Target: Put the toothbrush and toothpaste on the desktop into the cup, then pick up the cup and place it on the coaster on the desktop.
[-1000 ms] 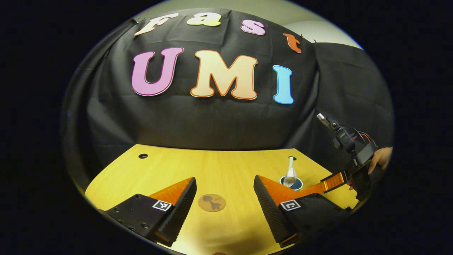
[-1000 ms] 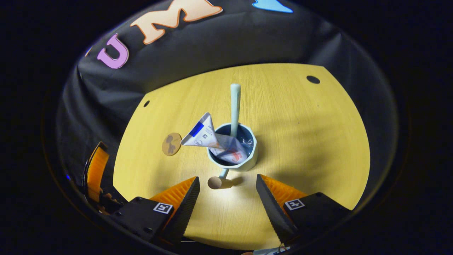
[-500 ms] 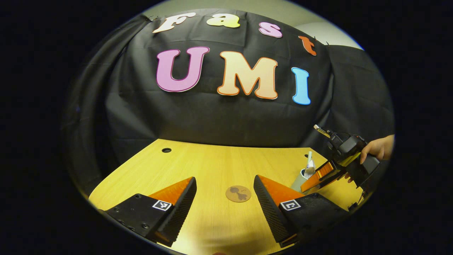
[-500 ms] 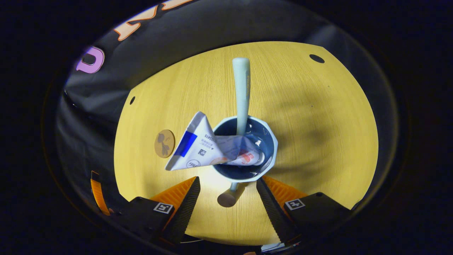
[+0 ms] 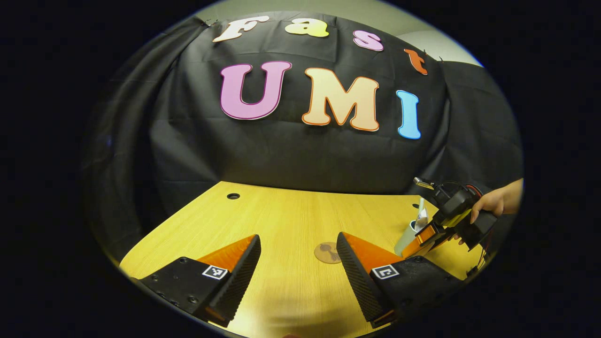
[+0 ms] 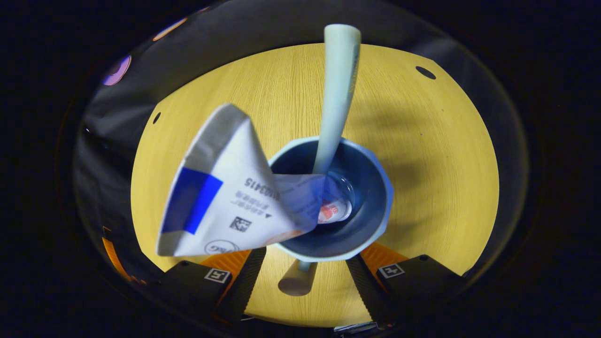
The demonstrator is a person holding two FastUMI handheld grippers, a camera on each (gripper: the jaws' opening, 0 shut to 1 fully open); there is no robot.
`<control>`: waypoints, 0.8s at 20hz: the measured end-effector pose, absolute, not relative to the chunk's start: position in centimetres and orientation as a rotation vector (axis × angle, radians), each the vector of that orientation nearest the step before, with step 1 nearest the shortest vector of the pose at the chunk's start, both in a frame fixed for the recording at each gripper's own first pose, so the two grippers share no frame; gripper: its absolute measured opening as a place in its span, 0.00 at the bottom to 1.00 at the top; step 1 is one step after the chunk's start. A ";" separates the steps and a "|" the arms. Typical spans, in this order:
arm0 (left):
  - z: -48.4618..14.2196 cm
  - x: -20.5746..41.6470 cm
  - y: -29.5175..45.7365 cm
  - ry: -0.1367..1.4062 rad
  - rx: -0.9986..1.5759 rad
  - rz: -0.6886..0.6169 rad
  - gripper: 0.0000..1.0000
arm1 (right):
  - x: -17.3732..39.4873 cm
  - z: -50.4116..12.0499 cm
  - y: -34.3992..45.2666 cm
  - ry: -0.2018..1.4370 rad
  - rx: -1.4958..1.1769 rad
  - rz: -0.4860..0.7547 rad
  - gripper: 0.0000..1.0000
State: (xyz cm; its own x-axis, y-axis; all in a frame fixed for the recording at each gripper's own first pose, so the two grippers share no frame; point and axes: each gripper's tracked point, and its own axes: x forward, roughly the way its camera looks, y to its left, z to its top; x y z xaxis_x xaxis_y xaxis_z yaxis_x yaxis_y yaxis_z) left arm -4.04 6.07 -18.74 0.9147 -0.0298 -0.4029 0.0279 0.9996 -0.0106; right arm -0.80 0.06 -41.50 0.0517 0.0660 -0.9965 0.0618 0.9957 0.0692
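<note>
Between our right gripper [image 6: 305,281] fingers, spread wide, cup [image 6: 371,225] handle is pointing at us; left gripper [image 5: 298,277] is idling open.

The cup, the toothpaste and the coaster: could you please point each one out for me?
cup [image 6: 371,206]: right gripper view, on the inner wall near its rim.
toothpaste [image 6: 220,202]: right gripper view, on the flat crimped end sticking out of the cup.
coaster [image 5: 327,252]: left gripper view, on its round top face.

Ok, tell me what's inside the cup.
The cup holds the toothbrush and the toothpaste tube, both poking above the rim. The tube covers part of the cup's floor.
</note>
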 end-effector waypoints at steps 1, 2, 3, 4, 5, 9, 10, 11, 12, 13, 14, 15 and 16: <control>-18.8 -4.1 6.3 0.418 -0.006 -0.028 0.95 | -0.9 -41.7 -0.1 1.525 0.095 0.004 0.96; -18.9 -4.3 6.4 0.421 -0.008 -0.025 0.95 | -1.0 -41.8 -0.1 1.532 0.096 0.004 0.76; -18.9 -4.2 6.6 0.423 -0.009 -0.021 0.95 | -1.1 -41.9 -0.1 1.538 0.100 0.004 0.70; -19.1 -4.3 6.7 0.424 -0.011 -0.018 0.95 | -1.1 -42.0 -0.1 1.542 0.100 0.002 0.70; -19.2 -4.3 6.8 0.425 -0.010 -0.016 0.95 | -1.1 -41.9 0.1 1.548 0.106 0.009 0.62; -19.5 -4.2 6.7 0.432 -0.008 -0.019 0.95 | -1.1 -42.1 -0.1 1.550 0.037 0.034 0.38; -19.4 -4.2 6.8 0.432 -0.007 -0.020 0.95 | -1.0 -42.1 -0.4 1.539 0.003 0.044 0.38; -19.4 -4.1 6.8 0.430 -0.006 -0.021 0.95 | -1.0 -42.2 -0.5 1.528 -0.016 0.056 0.36; -19.4 -4.1 6.8 0.428 -0.005 -0.022 0.95 | -1.3 -42.0 -0.3 1.531 -0.022 0.065 0.33; -19.4 -4.0 6.8 0.428 -0.003 -0.023 0.95 | -1.2 -42.1 -0.1 1.524 -0.032 0.078 0.28; -19.4 -3.9 6.9 0.428 -0.001 -0.022 0.95 | -1.3 -42.0 0.0 1.519 -0.043 0.092 0.32; -19.5 -3.9 7.0 0.428 -0.002 -0.022 0.95 | -1.3 -41.9 0.1 1.512 -0.054 0.103 0.32; -19.5 -3.9 7.1 0.429 -0.002 -0.022 0.95 | -1.4 -41.7 0.1 1.505 -0.060 0.112 0.33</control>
State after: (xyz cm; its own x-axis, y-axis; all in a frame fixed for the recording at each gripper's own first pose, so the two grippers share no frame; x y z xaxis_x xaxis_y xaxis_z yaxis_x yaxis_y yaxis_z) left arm -3.86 7.07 -19.52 0.9092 -0.0215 -0.4159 0.0207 0.9998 -0.0066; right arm -1.38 0.13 -41.71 0.0617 0.0364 -0.9974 -0.1113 0.9934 0.0293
